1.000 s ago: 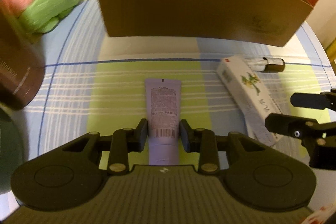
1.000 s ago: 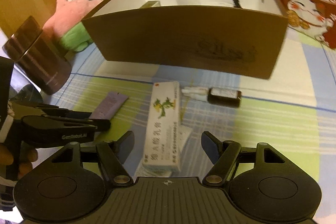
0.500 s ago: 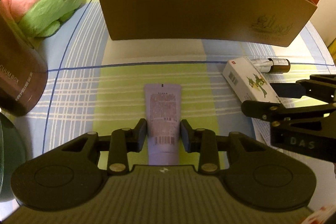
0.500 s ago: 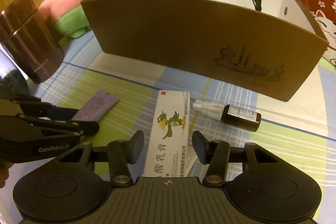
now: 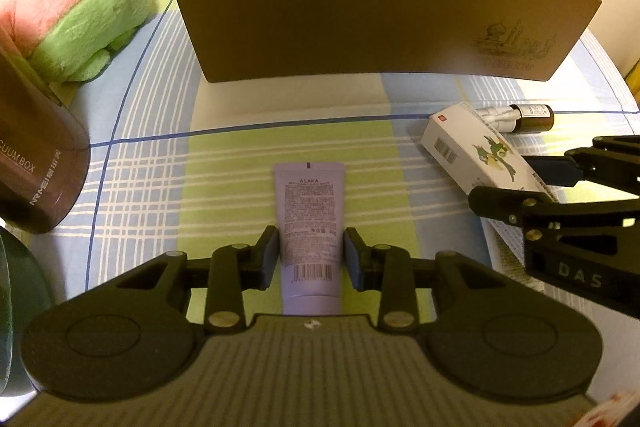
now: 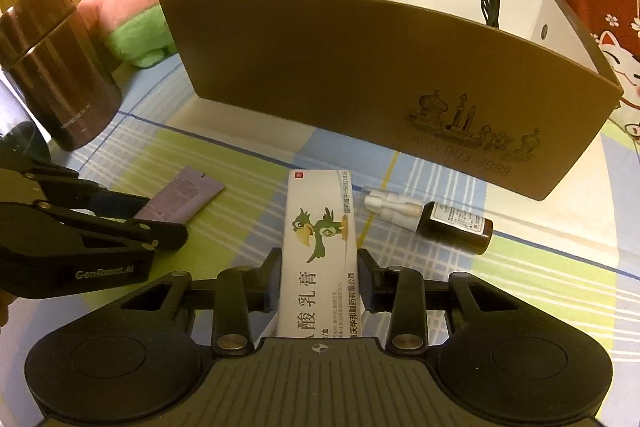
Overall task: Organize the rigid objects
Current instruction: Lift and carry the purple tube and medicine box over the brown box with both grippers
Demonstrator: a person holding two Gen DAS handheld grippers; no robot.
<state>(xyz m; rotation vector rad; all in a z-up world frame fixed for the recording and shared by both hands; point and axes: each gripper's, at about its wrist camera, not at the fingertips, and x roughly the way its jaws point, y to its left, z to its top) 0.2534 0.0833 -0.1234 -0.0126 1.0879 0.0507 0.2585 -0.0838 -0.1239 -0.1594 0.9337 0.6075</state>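
Two grippers, each on one item lying on the checked cloth before the brown box [image 5: 376, 7]
Left wrist: left gripper [image 5: 310, 257] pinching lilac tube [image 5: 310, 227] mid-body; soft, light, take gently. Right wrist: right gripper [image 6: 318, 279] jaws just closed onto white carton [image 6: 322, 247]; light, crushable, hold long sides

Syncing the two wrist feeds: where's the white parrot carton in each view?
Left wrist: white parrot carton lies at right of centre, on the checked cloth, its near end between the right tool's fingers.
Right wrist: carton sits bottom centre, running up the picture, between that tool's fingers.
Shared landmark: the brown spray bottle lying beside the carton, in front of the brown box.
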